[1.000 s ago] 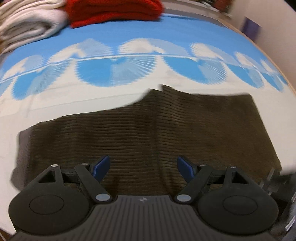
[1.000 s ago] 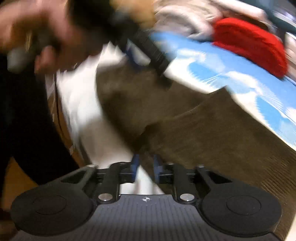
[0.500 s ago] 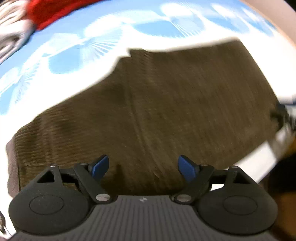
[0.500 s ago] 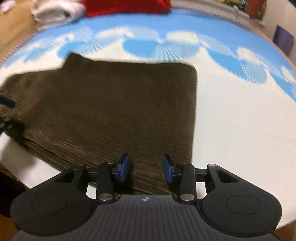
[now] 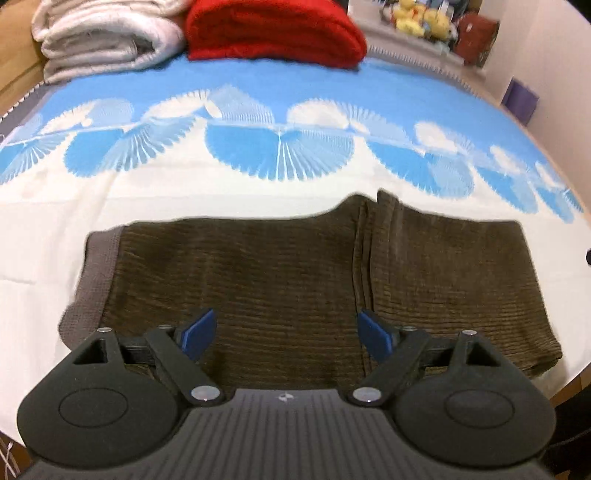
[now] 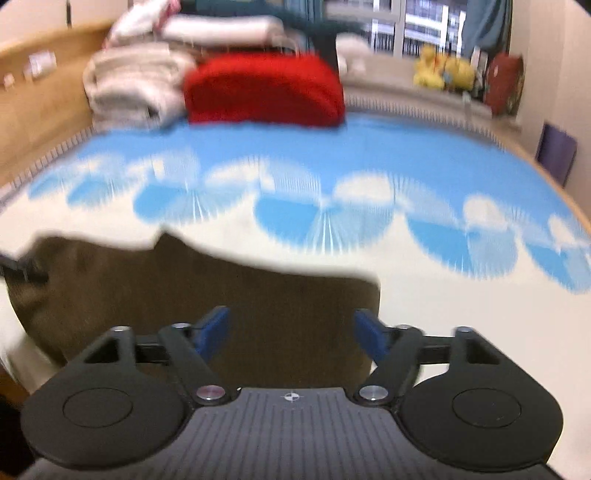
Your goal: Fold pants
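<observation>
Left wrist view takes in most of a bed whose bedspread [image 5: 295, 110] is sky blue at the far side, with a row of blue and white fan shapes, and cream white nearer the camera. On the cream part, close to the near edge, lie the pants [image 5: 280, 266], dark olive-brown ribbed cloth folded into a broad flat band running left to right. A grey waistband edge shows at its left end, and a vertical ridge of layered folds stands right of the middle. At the far side of the bed a folded red blanket [image 5: 273, 29] sits beside a stack of whitish blankets [image 5: 107, 33] on its left. Yellow plush toys [image 5: 421, 22] line a sill beyond, blurred.

The left gripper [image 5: 286, 332] hangs above the near part of the pants, its blue-tipped fingers [image 5: 197, 330] spread wide, with only cloth seen below the gap and nothing pinched.

In the right wrist view, heavily blurred, the right gripper [image 6: 291, 330] is over the right end of the pants [image 6: 229, 302], whose right edge falls near the right finger. Its jaws have just been opening and now stand wide, with no cloth caught between them.
</observation>
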Motion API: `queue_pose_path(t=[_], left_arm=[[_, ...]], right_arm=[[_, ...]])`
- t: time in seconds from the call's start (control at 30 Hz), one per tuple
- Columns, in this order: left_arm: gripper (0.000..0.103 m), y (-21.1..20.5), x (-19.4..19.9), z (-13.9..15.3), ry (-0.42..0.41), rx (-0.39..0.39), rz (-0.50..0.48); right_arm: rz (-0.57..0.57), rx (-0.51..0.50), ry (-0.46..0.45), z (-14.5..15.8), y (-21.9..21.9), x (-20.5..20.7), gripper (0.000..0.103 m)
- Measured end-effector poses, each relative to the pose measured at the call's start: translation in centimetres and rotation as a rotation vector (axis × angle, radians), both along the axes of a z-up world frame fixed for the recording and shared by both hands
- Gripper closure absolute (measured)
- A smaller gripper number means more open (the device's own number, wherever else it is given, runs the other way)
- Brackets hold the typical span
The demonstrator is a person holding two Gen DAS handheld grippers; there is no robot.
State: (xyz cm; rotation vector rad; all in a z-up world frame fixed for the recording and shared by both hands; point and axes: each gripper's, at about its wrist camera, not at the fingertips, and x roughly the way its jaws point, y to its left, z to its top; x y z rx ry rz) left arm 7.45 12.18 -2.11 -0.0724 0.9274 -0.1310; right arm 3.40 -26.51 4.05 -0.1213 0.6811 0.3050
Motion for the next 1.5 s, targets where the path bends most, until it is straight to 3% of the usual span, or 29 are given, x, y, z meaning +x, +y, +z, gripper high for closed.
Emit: queue_pose_path(t=[0.1,0.17,0.27,0.43,0.57,0.77,0.9,1.0,1.13,1.33,1.4,1.5], left_arm=[[0.015,2.1,-1.2,-0.2,-0.065,-0.043,0.029],[0.014,3.7,-1.6,-0.5,-0.065,-0.059,0.069],[0.012,6.5,-1.7,-1.7,-0.019,-0.12,0.168],[0.012,11.0,-1.2,-3.4,0.069,-0.157,0.336],[0.012,13.7,-1.0,-4.6,0.136,-0.216,0.43],[0.011,15.2,0.3,-6.7,0.219,-0.258,0.488],[0.011,16.2,1.3,-8.6,0.267,-0.336,0.531],[0.004,16.4,2.1,-9.0,0.262,-0.36,0.561],[0.003,15.3,3.2,-9.2,0.256,-0.305,0.564],[0.036,14.7,3.4,-8.2,0.233,-0.227,0.613],[0.057,14.3,3.2,-7.0,0.211,-0.195,0.613],[0.071,12.4,3.2,-3.9,0.13,-0.119,0.565]], right_arm=[[-0.035,0.039,-0.052,-0.8,-0.6,0.4,0.011],[-0.114,0.058,-0.033,-1.9,-0.6,1.1,0.007],[-0.141,0.106,-0.066,-1.5,0.4,0.6,0.007],[-0.093,0.034,-0.052,-2.4,2.8,1.2,0.006],[-0.079,0.035,-0.041,-2.7,3.8,1.4,0.006],[-0.076,0.043,-0.03,-2.9,4.4,1.9,0.006],[-0.074,0.037,-0.022,-3.2,4.4,2.2,0.006],[-0.081,0.035,-0.011,-3.3,4.1,2.3,0.006],[-0.091,0.028,-0.001,-3.5,3.5,2.3,0.006],[-0.107,0.02,0.008,-3.7,2.5,2.2,0.006],[-0.11,0.018,0.008,-3.6,2.3,2.2,0.006],[-0.111,0.012,0.01,-3.7,2.1,2.1,0.006]])
